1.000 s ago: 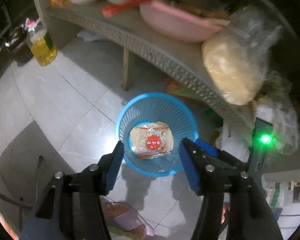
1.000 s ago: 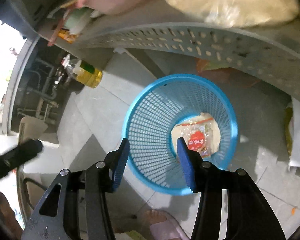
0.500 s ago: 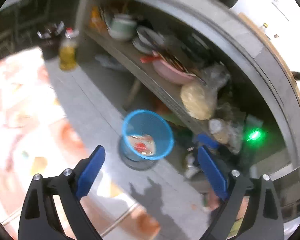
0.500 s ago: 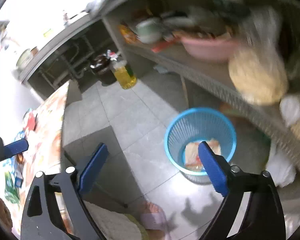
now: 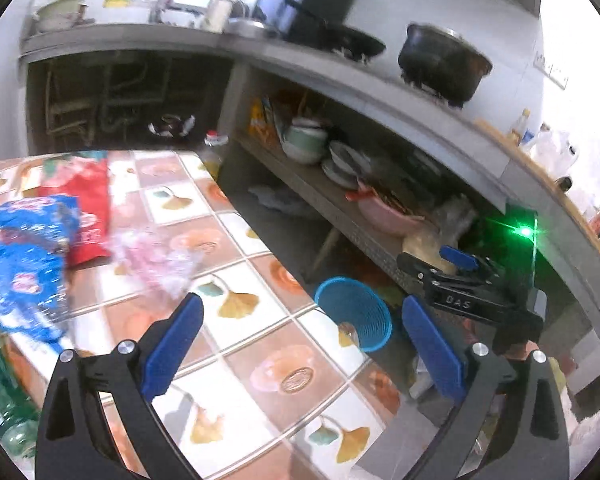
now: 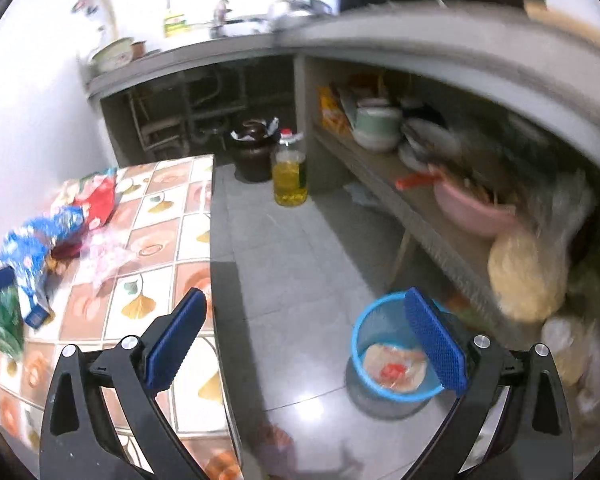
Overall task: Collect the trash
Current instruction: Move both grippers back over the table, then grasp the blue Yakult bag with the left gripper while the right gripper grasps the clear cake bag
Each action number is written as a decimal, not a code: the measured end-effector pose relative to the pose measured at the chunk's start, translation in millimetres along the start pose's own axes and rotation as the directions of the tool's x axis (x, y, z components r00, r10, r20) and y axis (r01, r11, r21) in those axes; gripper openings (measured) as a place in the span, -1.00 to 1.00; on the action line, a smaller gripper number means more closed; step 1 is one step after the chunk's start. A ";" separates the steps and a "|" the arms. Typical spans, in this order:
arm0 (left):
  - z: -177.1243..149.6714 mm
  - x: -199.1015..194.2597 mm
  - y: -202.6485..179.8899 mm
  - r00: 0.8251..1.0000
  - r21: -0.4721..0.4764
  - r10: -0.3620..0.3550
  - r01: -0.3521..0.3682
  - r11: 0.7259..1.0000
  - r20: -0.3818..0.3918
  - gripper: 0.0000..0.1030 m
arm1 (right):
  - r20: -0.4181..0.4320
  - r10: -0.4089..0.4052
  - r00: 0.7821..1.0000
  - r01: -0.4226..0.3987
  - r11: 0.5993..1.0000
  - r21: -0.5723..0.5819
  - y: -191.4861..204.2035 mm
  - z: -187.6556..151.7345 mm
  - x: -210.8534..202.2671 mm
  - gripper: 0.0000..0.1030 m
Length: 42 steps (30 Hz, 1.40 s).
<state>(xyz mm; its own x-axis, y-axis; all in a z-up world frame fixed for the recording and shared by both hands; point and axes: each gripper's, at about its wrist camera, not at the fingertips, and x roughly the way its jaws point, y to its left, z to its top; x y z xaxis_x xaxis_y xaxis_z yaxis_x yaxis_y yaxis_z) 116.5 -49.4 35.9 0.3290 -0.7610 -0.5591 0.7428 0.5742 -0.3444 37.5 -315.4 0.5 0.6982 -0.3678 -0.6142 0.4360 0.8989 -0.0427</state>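
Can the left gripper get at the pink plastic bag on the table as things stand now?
Probably yes: the left gripper is open and empty, and the pink bag lies uncovered on the table just ahead, with nothing between.

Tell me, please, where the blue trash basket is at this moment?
The blue trash basket stands on the grey floor tiles, low and right in the right wrist view, between the patterned table and the low shelf, with a wrapper inside.
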 end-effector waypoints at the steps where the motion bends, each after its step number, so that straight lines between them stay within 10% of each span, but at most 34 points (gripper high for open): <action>1: -3.6 -6.1 4.6 1.000 -0.004 0.013 -0.013 1.000 0.012 0.89 | 0.008 0.009 1.000 -0.009 1.000 -0.010 6.2 0.8 -4.2 0.85; 11: -35.7 -44.1 42.8 0.983 -0.015 0.148 -0.147 0.989 0.111 0.89 | 0.011 0.329 0.944 -0.329 0.944 -0.008 45.8 26.4 -11.3 0.85; 20: -44.9 -45.6 59.7 0.945 0.047 0.298 -0.307 0.951 0.133 0.89 | -0.236 0.574 0.784 -0.587 0.809 0.013 135.3 57.5 53.4 0.85; 27: -49.0 -74.6 86.8 0.900 0.006 0.392 -0.400 0.916 0.192 0.89 | -0.401 0.490 0.774 -0.591 0.786 -0.180 215.4 61.5 101.4 0.85; 33: -42.9 -97.4 111.4 0.899 -0.051 0.393 -0.391 0.919 0.192 0.89 | -0.473 0.396 0.787 -0.555 0.789 -0.262 247.0 48.8 139.3 0.85; 39: 0.4 -74.0 148.7 0.888 -0.011 0.458 -0.458 0.889 0.044 0.89 | -0.503 0.368 0.782 -0.551 0.786 -0.280 256.1 38.2 148.5 0.85; 42: 25.3 -49.1 182.8 0.916 -0.024 0.396 -0.399 0.917 -0.066 0.89 | -0.506 0.366 0.781 -0.552 0.784 -0.285 258.8 34.6 148.9 0.85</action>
<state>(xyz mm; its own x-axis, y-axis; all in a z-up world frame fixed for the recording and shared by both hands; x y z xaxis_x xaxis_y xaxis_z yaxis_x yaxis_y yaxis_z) 250.8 85.2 19.5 0.5571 -0.4493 -0.6984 0.5358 0.8370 -0.1111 273.9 -145.7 -74.8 0.4173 0.1619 -0.8942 -0.2050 0.9754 0.0809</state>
